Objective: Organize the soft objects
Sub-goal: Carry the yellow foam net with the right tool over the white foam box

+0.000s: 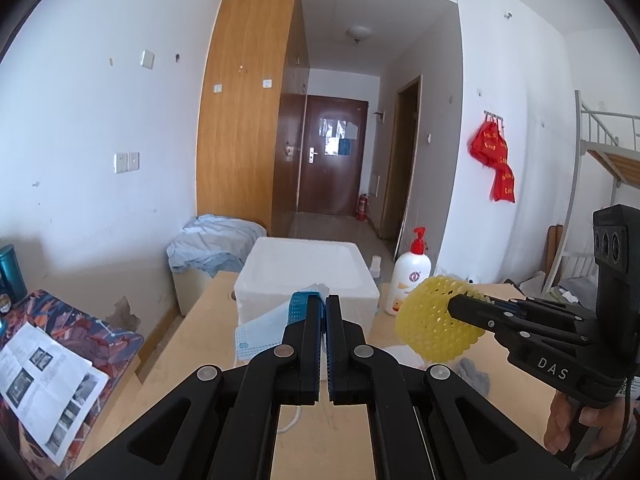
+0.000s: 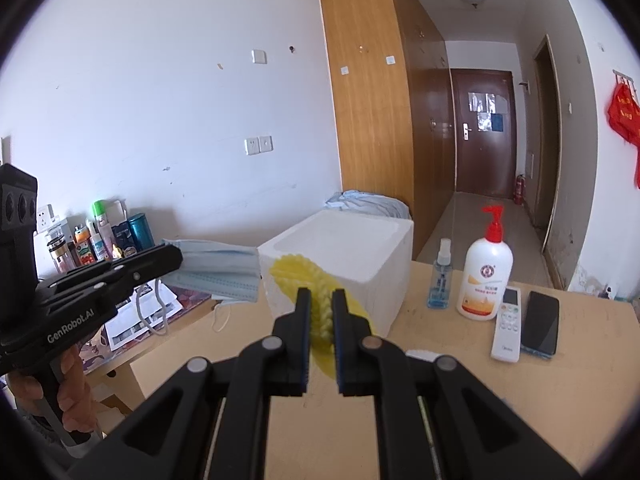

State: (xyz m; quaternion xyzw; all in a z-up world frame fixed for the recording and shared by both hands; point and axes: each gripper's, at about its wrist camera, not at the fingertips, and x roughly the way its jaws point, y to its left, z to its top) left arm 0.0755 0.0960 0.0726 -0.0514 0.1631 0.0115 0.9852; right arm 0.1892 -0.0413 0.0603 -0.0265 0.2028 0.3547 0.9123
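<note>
Above the table (image 2: 480, 400), left gripper (image 1: 323, 304) pinching face mask (image 1: 264, 328), right gripper (image 2: 321, 300) clamping yellow sponge (image 2: 316, 292)

Each black gripper (image 1: 323, 304) has 2 blue-padded fingers (image 2: 303, 320), silver rivets and white lettering.

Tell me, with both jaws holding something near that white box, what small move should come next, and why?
Probably carry both onward over the white foam box: the right gripper pinches the yellow scrubber, the left gripper a face mask, both lifted clear of the table, and the box stands open just ahead.
</note>
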